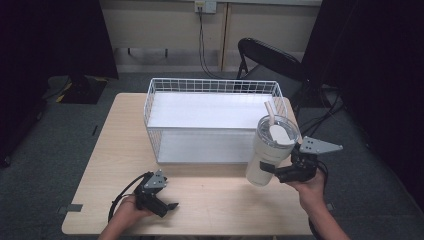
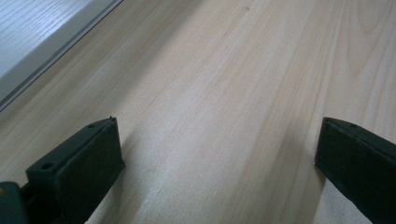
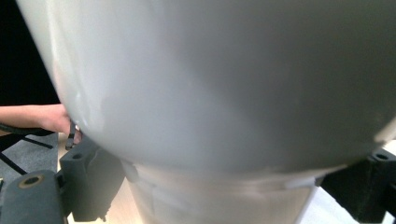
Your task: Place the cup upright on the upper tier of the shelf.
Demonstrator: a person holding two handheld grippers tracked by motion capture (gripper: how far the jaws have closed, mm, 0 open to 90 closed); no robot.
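Right tongs [image 1: 280, 172] clamp the tumbler [image 1: 269, 152], seemingly lifted; left tongs [image 1: 167, 205] gape.

You hold a cream-white tumbler [image 1: 267, 155] with a pale straw at right of frame; the wire basket [image 1: 155, 95] at centre is white, the table [image 1: 115, 140] light wood grain, both grippers black.

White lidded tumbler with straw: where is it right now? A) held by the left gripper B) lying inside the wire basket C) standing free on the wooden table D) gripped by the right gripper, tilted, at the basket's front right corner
D: the right gripper clamps the white tumbler, tilted, beside the white wire basket; the left gripper is open and empty.
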